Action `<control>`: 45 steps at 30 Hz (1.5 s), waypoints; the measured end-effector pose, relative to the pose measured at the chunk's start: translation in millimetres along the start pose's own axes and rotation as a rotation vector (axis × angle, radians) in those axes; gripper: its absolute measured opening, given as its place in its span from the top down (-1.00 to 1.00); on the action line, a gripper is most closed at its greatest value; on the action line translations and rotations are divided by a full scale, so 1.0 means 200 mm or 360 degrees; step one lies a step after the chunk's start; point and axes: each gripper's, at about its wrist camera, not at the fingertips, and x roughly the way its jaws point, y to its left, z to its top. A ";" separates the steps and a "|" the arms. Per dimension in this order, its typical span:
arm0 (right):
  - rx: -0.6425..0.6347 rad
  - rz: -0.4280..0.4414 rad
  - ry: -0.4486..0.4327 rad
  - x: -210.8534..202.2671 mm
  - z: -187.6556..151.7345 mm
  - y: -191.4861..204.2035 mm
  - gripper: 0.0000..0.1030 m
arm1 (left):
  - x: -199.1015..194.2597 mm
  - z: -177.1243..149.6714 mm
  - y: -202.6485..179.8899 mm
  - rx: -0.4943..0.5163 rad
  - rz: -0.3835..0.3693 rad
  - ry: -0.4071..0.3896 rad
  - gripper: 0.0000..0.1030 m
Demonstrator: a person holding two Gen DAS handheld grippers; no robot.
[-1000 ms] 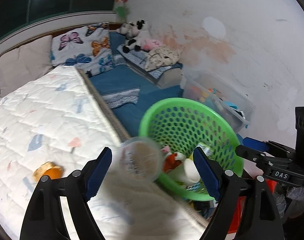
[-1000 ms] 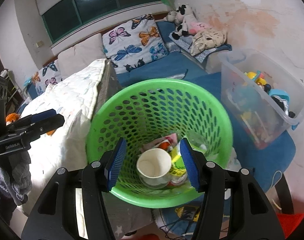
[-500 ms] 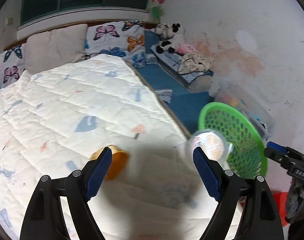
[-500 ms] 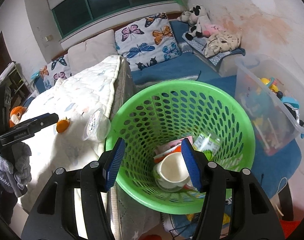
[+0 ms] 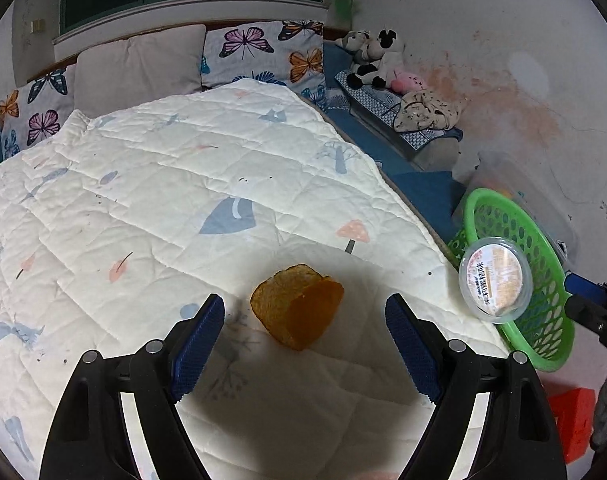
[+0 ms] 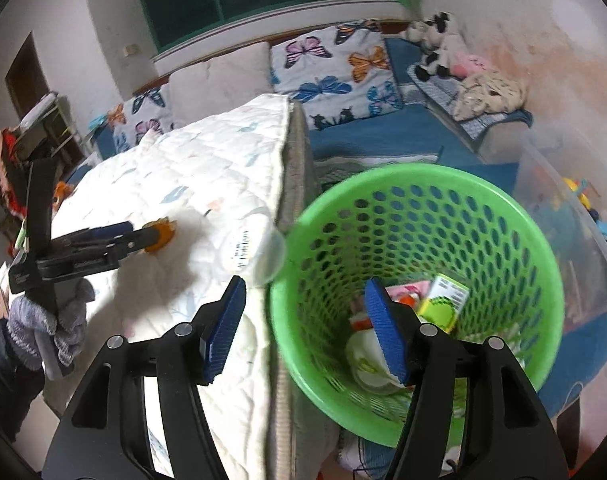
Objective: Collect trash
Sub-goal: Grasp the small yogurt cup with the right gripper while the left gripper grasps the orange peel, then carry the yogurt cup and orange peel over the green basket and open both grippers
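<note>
The clear cup (image 5: 496, 282) at right carries unreadable Chinese print, the left tool (image 5: 305, 340) is wide open and empty above the orange peel (image 5: 297, 306), and the right tool (image 6: 305, 330) is opening, empty.

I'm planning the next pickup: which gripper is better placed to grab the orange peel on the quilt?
Left. The left gripper points at the orange peel, its open fingers either side of it. The right gripper, fingers opening and empty, faces the green basket at the bed's edge.
</note>
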 end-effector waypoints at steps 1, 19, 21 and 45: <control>0.0000 0.0000 0.0000 0.00 0.00 0.00 -0.27 | 0.01 0.00 0.00 0.0000 -0.0002 0.0007 -0.49; -0.0318 -0.0087 0.0120 0.31 0.06 0.27 -0.42 | 0.02 -0.01 0.06 -0.0020 -0.0093 0.0021 0.39; -0.0339 -0.0105 0.0123 0.33 0.06 0.29 -0.42 | 0.00 -0.01 0.07 -0.0023 -0.0097 0.0020 0.39; -0.0126 -0.0135 -0.0010 0.11 0.03 0.10 -0.26 | -0.15 0.09 -0.18 0.0092 -0.0247 -0.0077 0.40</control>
